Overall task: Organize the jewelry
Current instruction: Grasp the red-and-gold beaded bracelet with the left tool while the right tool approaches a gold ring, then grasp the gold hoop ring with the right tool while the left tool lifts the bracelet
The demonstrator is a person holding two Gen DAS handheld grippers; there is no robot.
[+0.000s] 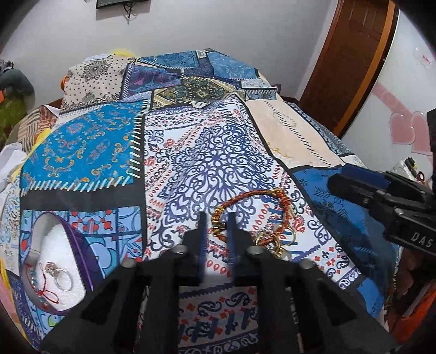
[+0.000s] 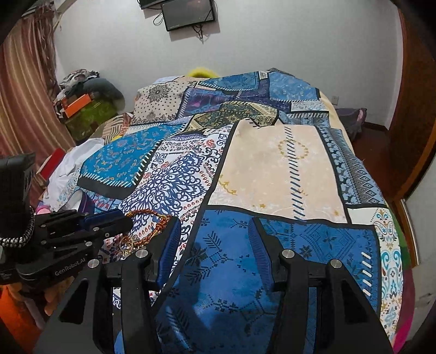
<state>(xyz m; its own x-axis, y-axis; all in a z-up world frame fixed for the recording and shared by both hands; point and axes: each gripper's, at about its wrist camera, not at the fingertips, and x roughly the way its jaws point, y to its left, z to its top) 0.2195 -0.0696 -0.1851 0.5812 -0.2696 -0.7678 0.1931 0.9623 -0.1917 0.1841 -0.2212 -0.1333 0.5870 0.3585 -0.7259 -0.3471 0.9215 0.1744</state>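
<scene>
A red and gold braided bracelet (image 1: 253, 201) lies on the patterned bedspread, with gold rings (image 1: 275, 242) beside it. My left gripper (image 1: 217, 220) is down over the bracelet's beaded end, jaws narrowly apart around it without clamping. An oval purple jewelry box (image 1: 54, 261) at the lower left holds a silver ring (image 1: 58, 273) and a red string bracelet (image 1: 47, 292) on white foam. My right gripper (image 2: 215, 228) is open and empty over a blue patch of the bedspread; it also shows in the left wrist view (image 1: 354, 182). The bracelet also shows in the right wrist view (image 2: 152, 228).
The patchwork bedspread (image 1: 218, 152) covers the bed. Piled clothes and boxes (image 2: 87, 95) sit at the far left by a striped curtain. A wooden door (image 1: 351, 54) stands at the right. A screen (image 2: 188, 13) hangs on the wall.
</scene>
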